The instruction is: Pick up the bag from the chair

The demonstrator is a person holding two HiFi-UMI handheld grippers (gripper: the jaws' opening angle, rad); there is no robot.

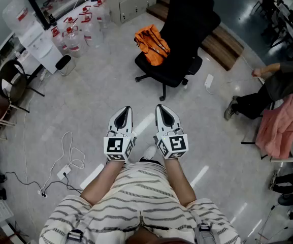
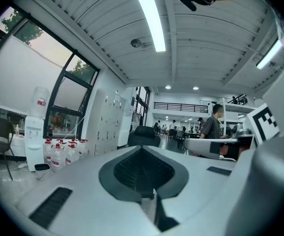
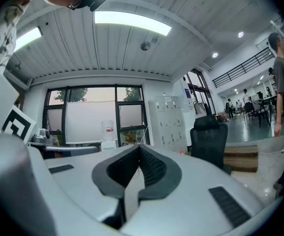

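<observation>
An orange bag (image 1: 152, 44) with grey straps lies on the seat of a black office chair (image 1: 187, 34), towards the seat's left edge. Both grippers are held side by side over the floor, well short of the chair and pointing towards it. My left gripper (image 1: 125, 110) is shut with nothing in it. So is my right gripper (image 1: 161, 108). In the left gripper view the shut jaws (image 2: 142, 149) point at the distant chair (image 2: 144, 135). The right gripper view has the chair (image 3: 208, 141) to the right of the shut jaws (image 3: 138, 149).
Several water bottles (image 1: 80, 32) and a water dispenser (image 1: 39, 44) stand at the back left. A seated person (image 1: 268, 88) and a pink cloth (image 1: 283, 126) are at the right. A cable with a power strip (image 1: 65, 173) lies on the floor at left. Behind the chair is a wooden step (image 1: 222, 47).
</observation>
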